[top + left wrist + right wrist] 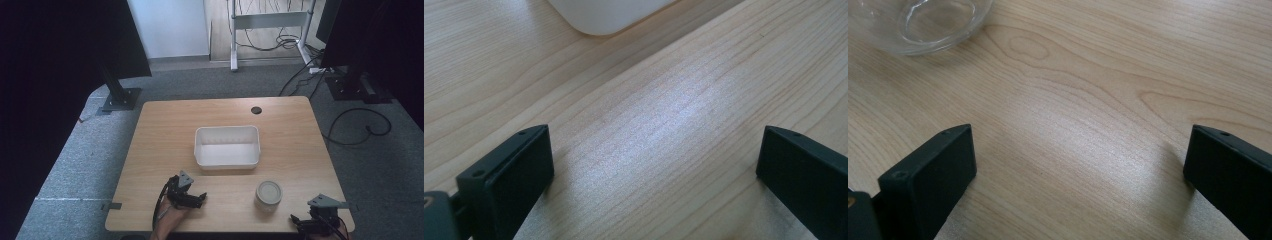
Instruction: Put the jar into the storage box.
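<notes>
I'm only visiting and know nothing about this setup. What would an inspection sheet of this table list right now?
Surface: wooden table, bare grain, a cable hole near the far edge.
Job's things: glass jar upright near the front edge; white tub mid-table, nothing seen inside.
Clutter: nothing seen.
Grippers: left gripper and right gripper low over the front edge, jaws wide apart, holding nothing.
Cables: black cable trails from the left gripper; floor cables lie right of the table.
Surroundings: grey carpet, white frame, dark stands.

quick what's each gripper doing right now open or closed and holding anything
Left gripper: open, holding nothing, jaws wide over bare table.
Right gripper: open, holding nothing, near the glass jar.
</notes>
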`<state>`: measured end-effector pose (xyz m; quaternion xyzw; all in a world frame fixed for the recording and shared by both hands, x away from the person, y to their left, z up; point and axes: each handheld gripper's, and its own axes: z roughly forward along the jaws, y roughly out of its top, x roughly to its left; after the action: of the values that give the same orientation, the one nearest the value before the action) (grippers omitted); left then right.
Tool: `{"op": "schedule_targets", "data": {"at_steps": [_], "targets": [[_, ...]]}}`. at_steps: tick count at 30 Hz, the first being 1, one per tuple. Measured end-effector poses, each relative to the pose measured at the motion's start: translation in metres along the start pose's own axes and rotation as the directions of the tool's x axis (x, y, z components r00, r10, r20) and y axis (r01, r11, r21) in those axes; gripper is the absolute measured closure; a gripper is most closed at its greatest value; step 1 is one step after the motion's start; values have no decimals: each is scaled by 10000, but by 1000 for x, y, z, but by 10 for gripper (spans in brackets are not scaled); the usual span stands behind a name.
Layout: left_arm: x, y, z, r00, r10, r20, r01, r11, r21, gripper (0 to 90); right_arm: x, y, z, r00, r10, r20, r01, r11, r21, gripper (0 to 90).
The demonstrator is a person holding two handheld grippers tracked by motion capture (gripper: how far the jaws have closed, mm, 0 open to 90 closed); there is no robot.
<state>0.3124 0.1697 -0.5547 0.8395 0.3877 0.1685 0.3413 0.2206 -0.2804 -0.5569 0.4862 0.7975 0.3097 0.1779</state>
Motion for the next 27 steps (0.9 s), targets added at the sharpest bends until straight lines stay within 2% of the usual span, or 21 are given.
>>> {"op": "schedule_targets", "data": {"at_steps": [27], "targets": [[0,0,0,10000,4,-7,-4,10000,14,15,1,-1,-1,9999,83,65,-83,9999,80,0]]}}
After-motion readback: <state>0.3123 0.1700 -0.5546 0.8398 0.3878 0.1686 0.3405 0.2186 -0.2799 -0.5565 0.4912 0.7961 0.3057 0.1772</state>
